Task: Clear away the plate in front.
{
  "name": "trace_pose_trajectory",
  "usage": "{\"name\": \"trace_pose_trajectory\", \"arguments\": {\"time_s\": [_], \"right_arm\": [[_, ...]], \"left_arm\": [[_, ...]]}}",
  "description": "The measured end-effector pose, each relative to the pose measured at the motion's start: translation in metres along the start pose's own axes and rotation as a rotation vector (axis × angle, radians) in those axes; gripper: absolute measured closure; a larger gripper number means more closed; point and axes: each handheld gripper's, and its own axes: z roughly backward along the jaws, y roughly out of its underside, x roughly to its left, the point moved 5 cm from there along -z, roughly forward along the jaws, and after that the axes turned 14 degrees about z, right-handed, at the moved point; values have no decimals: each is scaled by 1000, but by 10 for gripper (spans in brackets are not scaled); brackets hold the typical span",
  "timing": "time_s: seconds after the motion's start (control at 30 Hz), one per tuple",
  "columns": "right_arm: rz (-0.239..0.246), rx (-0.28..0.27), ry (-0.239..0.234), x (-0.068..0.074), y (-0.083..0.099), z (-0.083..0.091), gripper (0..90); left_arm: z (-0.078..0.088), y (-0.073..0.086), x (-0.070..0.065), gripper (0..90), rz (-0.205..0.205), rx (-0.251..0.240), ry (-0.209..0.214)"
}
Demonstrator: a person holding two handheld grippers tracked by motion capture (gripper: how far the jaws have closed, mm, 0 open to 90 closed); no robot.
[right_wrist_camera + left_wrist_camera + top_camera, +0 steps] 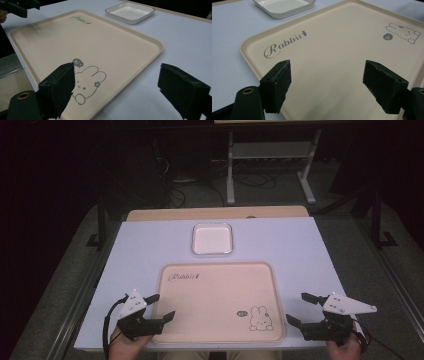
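L gripper (pixel 161 306) jaws wide apart, nothing held, over near-left corner of beige tray (pixel 210 290). R gripper (pixel 300 309) likewise agape, empty, at tray's near-right edge. White dish (pixel 212 239) just beyond tray, apart.

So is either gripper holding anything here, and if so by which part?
Nothing is held. The left gripper and right gripper both stand open with bare jaws, at either side of the beige tray. The white dish sits untouched beyond it.
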Motion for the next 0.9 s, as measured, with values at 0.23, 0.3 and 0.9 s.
{"name": "trace_pose_trajectory", "arguments": {"time_s": [0.23, 0.3, 0.9], "right_arm": [[2, 5, -1, 1, 0, -1, 133], [-1, 2, 1, 1, 0, 0, 133], [-3, 1, 1, 0, 0, 0, 133]], "left_arm": [[-6, 0, -4, 225, 8, 26, 20], [-9, 0, -5, 225, 6, 27, 23], [-25, -17, -10, 267, -25, 74, 62]]}}
